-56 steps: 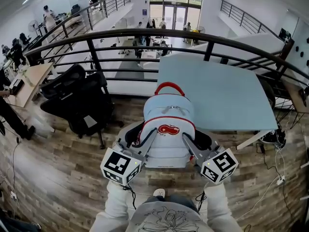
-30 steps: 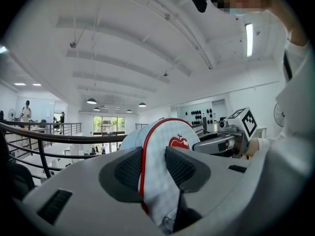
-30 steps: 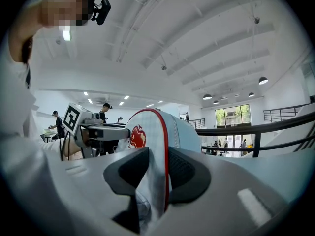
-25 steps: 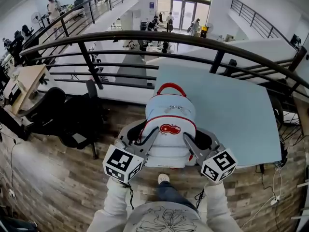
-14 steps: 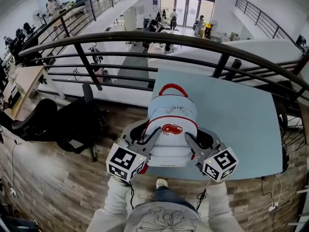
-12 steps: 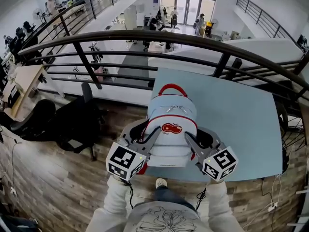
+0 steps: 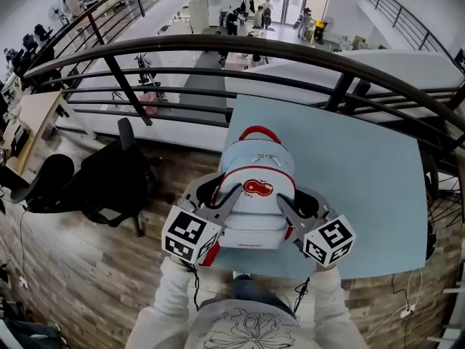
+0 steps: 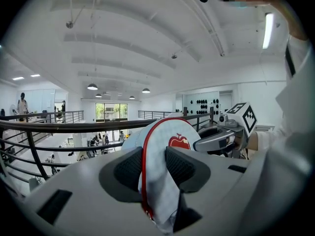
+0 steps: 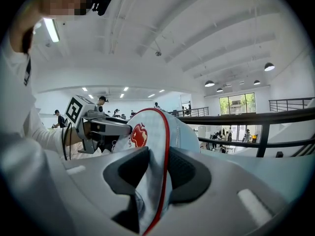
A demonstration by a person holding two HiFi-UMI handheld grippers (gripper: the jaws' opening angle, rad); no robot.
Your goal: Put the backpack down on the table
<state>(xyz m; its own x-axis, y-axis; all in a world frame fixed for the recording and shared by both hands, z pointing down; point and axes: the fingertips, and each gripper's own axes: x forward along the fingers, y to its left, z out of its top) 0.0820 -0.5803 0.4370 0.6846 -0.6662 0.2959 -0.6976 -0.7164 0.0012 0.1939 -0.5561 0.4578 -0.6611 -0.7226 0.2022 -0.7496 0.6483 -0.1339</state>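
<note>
A light blue backpack (image 7: 256, 167) with red trim, a red top handle and a red apple logo stands upright between my two grippers, over the near left part of the pale blue table (image 7: 356, 166). I cannot tell whether its base touches the tabletop. My left gripper (image 7: 211, 197) is shut on the backpack's left side edge (image 8: 167, 139), with fabric pinched between the pads (image 8: 129, 168). My right gripper (image 7: 298, 202) grips the right side edge (image 9: 152, 127); its jaws have just been opening slightly, and fabric is still pressed between the pads (image 9: 181, 171).
A black metal railing (image 7: 218, 46) runs along the far side of the table, with a drop to a lower floor behind it. A black office chair (image 7: 102, 184) stands on the wooden floor to the left. Cables (image 7: 407, 307) lie at the lower right.
Both grippers have carried the backpack forward and a little down. It hung in front of the table's near edge before; it is over the tabletop now. Both grips look the same.
</note>
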